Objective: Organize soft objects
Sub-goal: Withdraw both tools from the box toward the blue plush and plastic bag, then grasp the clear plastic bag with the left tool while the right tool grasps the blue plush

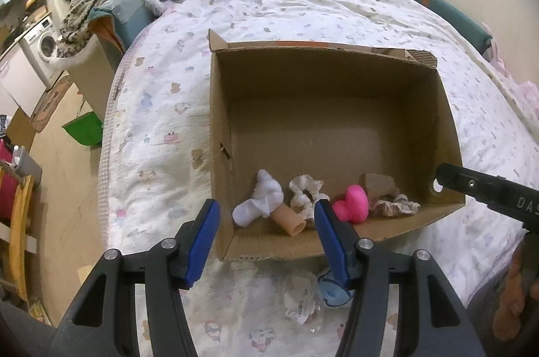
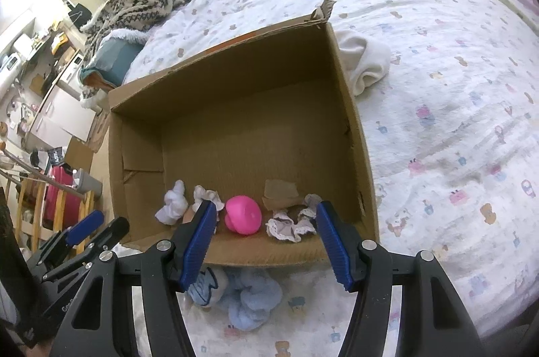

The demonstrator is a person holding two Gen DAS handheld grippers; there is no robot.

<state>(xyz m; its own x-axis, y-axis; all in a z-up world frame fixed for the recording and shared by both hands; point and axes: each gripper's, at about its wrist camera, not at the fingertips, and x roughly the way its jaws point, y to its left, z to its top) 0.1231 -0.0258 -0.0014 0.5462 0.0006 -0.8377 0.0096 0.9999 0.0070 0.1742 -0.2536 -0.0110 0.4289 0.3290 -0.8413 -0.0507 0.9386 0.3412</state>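
Now both of your tools are empty: the left hand-held gripper (image 1: 266,235) hangs with its blue pads spread wide over the near wall of the cardboard box (image 1: 337,54), and the right hand-held gripper (image 2: 266,239) is spread the same way, holding nothing.

Inside the box, along the near wall, lie a white sock (image 1: 261,202), a cream scrunchie (image 1: 305,193), a beige tube (image 1: 289,222), a pink heart-shaped squishy (image 1: 352,203) and a crumpled lace-edged cloth (image 2: 293,222).

Outside it, on the bed (image 2: 438,87), you likely have more to gather. The light blue soft bundle (image 2: 249,299) sits just in front of the box and under your right pads, so it looks the easiest next pick. Come straight down, pinch its thick middle, and lift well clear of the near wall before you move over the box.

A clear crinkled wrapper (image 1: 301,306) lies just beside the bundle; don't catch it in the same pinch. The white cloth (image 2: 365,64) sits by the box's far right corner, a longer reach. Keep the two grippers apart, since they are close here.
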